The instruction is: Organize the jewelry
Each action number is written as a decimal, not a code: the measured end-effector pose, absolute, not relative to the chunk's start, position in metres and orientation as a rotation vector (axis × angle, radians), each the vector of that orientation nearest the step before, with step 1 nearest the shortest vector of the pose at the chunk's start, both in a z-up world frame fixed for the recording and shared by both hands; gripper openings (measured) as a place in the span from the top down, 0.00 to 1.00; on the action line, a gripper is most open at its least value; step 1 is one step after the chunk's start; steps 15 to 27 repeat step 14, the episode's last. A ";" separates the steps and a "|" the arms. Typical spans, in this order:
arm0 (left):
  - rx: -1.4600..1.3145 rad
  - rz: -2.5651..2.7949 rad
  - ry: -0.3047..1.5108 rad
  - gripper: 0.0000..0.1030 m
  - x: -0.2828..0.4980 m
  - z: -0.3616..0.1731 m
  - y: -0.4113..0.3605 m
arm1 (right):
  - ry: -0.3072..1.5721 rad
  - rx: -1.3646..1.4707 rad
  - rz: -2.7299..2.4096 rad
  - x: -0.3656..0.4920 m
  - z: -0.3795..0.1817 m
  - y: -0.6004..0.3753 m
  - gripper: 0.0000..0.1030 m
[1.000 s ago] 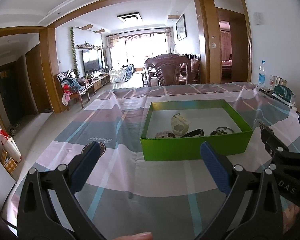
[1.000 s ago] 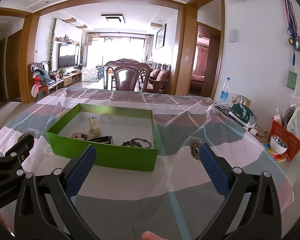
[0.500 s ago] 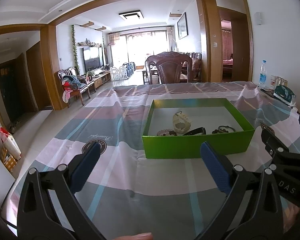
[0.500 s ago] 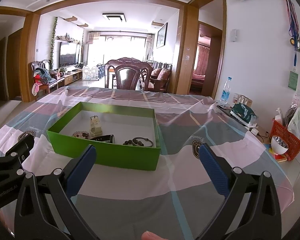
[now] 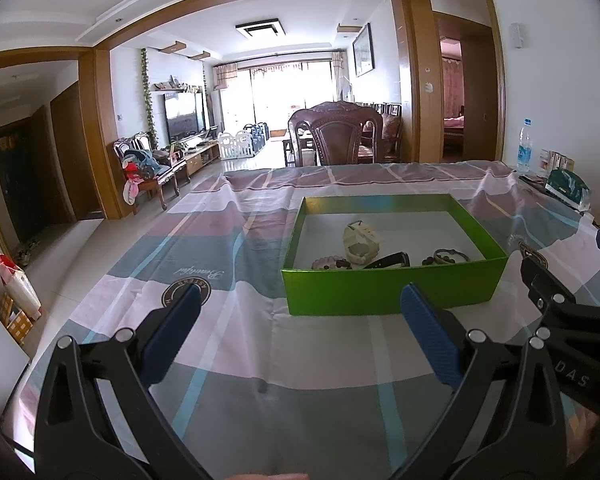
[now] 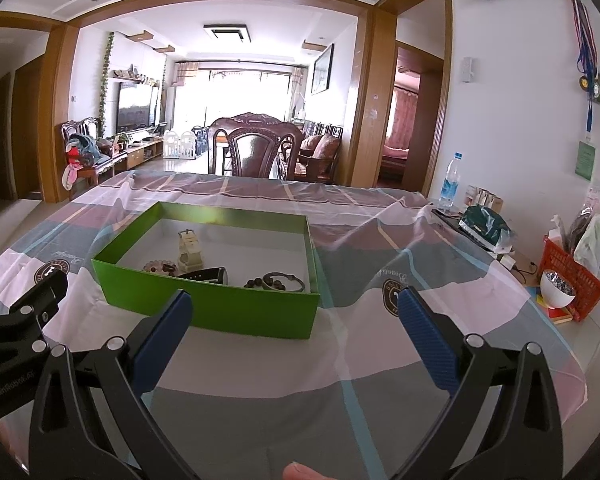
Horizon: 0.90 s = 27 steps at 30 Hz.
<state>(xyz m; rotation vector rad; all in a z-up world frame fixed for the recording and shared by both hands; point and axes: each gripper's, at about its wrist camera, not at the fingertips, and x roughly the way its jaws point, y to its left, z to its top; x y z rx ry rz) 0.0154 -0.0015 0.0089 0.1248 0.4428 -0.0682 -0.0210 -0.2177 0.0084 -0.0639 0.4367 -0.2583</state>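
A green box [image 5: 392, 292] stands on the table, also in the right wrist view [image 6: 212, 304]. In it lie a cream watch [image 5: 360, 242], a black band [image 5: 388, 260], a pink bead bracelet [image 5: 326, 263] and a dark bead bracelet [image 5: 446, 257]. The right wrist view shows the cream watch [image 6: 189, 250], black band [image 6: 206, 274] and dark bracelet [image 6: 274, 281]. My left gripper [image 5: 300, 304] is open and empty, in front of the box. My right gripper [image 6: 296, 308] is open and empty, near the box's right front corner.
A striped cloth [image 5: 220, 344] covers the table. At the right edge stand a water bottle [image 6: 450, 180], a green packet [image 6: 484, 224], a red basket [image 6: 572, 272] and a white bowl [image 6: 556, 288]. A wooden chair [image 5: 336, 136] stands behind the table.
Both grippers have risen slightly, so more of the inside of the box shows. Both stay open and empty. The jewelry has not moved.
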 end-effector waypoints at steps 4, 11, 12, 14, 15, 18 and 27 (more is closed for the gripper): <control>0.126 -0.069 0.448 0.04 0.015 0.009 -0.003 | 0.438 -0.063 -0.261 -0.021 0.008 -0.218 0.03; 0.115 -0.080 0.475 0.04 0.018 0.006 -0.004 | 0.453 -0.057 -0.261 -0.021 0.005 -0.220 0.03; 0.114 -0.083 0.479 0.04 0.019 0.006 -0.004 | 0.457 -0.057 -0.261 -0.020 0.004 -0.220 0.03; 0.116 -0.093 0.500 0.04 0.023 0.001 -0.005 | 0.472 -0.057 -0.249 -0.017 0.002 -0.221 0.03; 0.116 -0.093 0.500 0.04 0.023 0.001 -0.005 | 0.472 -0.057 -0.249 -0.017 0.002 -0.221 0.03; 0.116 -0.093 0.500 0.04 0.023 0.001 -0.005 | 0.472 -0.057 -0.249 -0.017 0.002 -0.221 0.03; 0.116 -0.093 0.500 0.04 0.023 0.001 -0.005 | 0.472 -0.057 -0.249 -0.017 0.002 -0.221 0.03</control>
